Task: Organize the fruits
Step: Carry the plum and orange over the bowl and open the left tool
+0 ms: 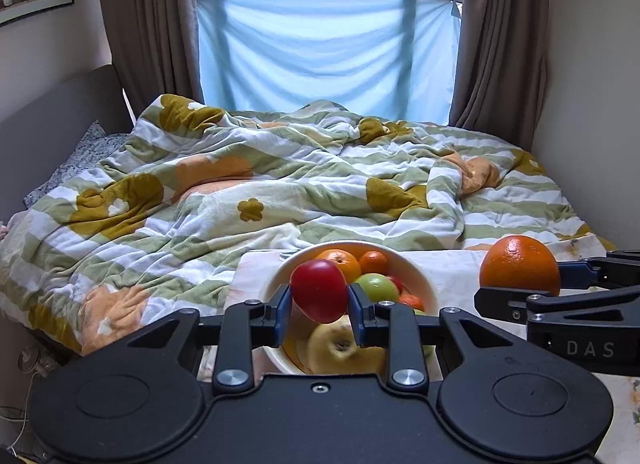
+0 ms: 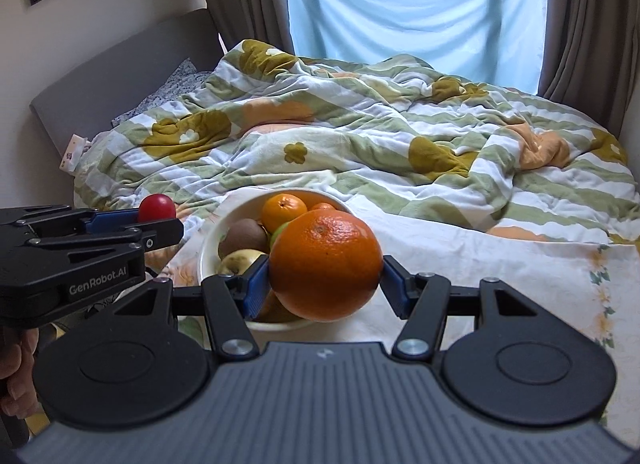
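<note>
Both over bowl [image 2: 208, 248]: left gripper [image 1: 319, 296] grips red fruit [image 1: 319, 290], right gripper [image 2: 325, 266] clamps orange [image 2: 325, 264]; lower w/ care before release, one at a time.

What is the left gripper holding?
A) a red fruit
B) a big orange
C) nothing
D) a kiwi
A: the left gripper is shut on the red fruit, held above the white bowl; the big orange sits in the right gripper instead.
</note>
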